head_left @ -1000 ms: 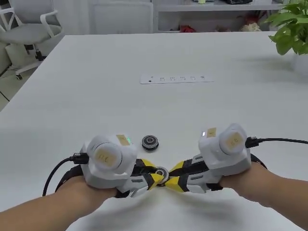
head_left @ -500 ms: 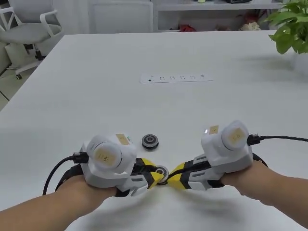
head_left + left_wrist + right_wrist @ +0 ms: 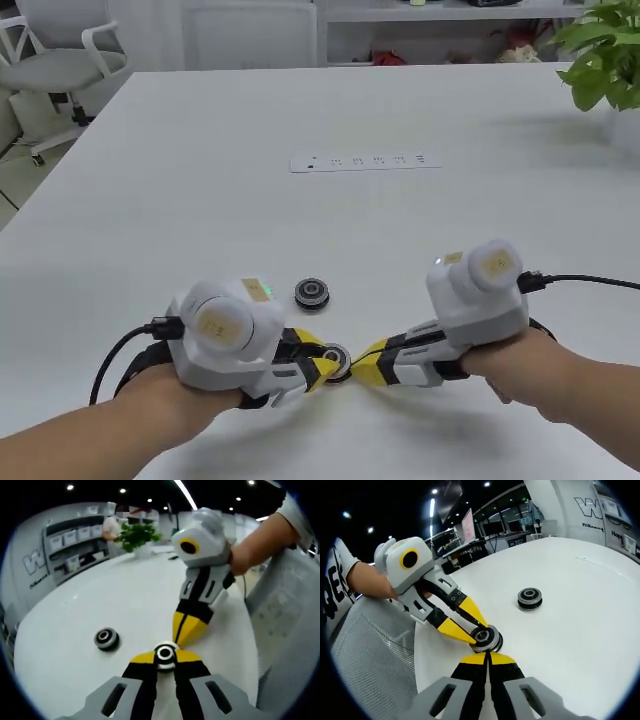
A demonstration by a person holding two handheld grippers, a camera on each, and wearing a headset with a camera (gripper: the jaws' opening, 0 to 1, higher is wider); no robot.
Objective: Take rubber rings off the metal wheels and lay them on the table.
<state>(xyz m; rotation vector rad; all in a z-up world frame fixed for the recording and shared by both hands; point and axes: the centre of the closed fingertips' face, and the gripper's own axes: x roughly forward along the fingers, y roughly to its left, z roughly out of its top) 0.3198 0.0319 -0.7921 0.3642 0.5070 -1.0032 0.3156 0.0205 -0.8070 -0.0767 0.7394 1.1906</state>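
A small metal wheel with a black rubber ring (image 3: 335,358) (image 3: 165,655) (image 3: 488,637) is held just above the white table (image 3: 300,220). My left gripper (image 3: 324,368) (image 3: 165,658) is shut on it. My right gripper (image 3: 361,370) (image 3: 489,656) is shut, and its yellow tips touch the wheel's rim from the opposite side. I cannot tell whether they pinch the ring. It shows in the left gripper view as the right gripper (image 3: 184,634) coming down from above. A second ringed wheel (image 3: 312,294) (image 3: 106,639) (image 3: 529,598) lies flat on the table just beyond.
A white power strip (image 3: 366,162) lies at mid-table. A potted plant (image 3: 605,55) stands at the far right corner, and an office chair (image 3: 60,70) beyond the left edge. Black cables (image 3: 590,283) trail from both grippers.
The right gripper's body has swung to the right and lifted a little, while its tips stay at the wheel. The left gripper and both wheels have kept their places.
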